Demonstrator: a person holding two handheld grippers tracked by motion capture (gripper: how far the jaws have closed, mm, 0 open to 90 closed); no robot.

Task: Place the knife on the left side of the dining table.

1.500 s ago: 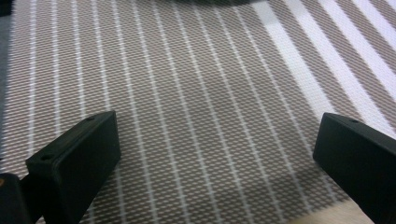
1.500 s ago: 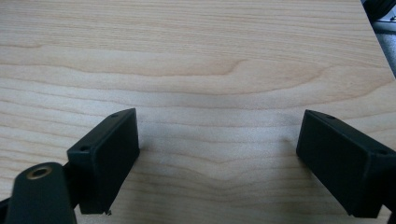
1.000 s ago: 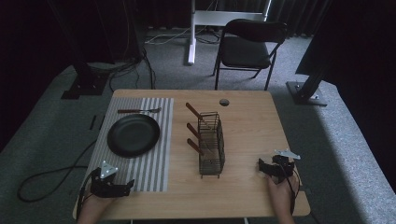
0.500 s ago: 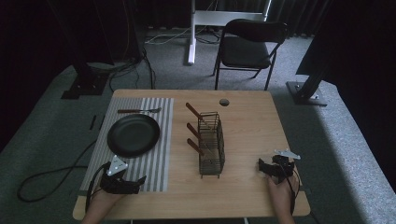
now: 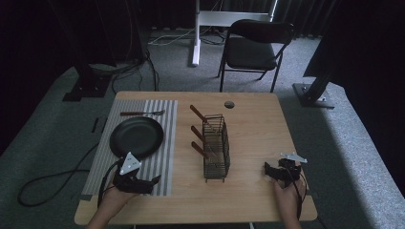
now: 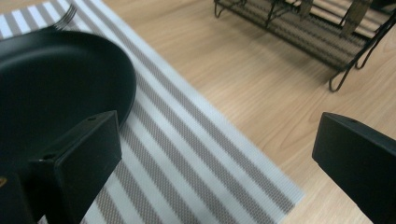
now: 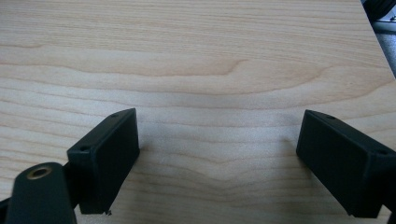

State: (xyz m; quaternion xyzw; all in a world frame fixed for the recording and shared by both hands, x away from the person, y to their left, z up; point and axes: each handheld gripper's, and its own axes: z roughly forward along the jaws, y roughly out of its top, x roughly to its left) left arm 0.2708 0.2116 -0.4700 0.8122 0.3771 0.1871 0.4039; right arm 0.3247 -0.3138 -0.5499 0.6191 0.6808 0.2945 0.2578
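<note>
Both tongs gape empty.
Left tongs [image 6: 219, 154] hang by the black plate [image 6: 56, 88]; right tongs [image 7: 219, 158] face bare tabletop [image 7: 201, 56].

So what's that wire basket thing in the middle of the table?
The wire rack is a dark, narrow metal caddy with an open grid of thin rods and small looped feet. It stands upright on the wooden table, just right of the striped placemat. Three brown wooden handles poke out of its left side, slanting up. Neither set of tongs touches it.

Plate [image 5: 136, 137] on placemat [image 5: 162, 119], fork [image 5: 142, 113] behind, rack [image 5: 216, 147] right.
</note>
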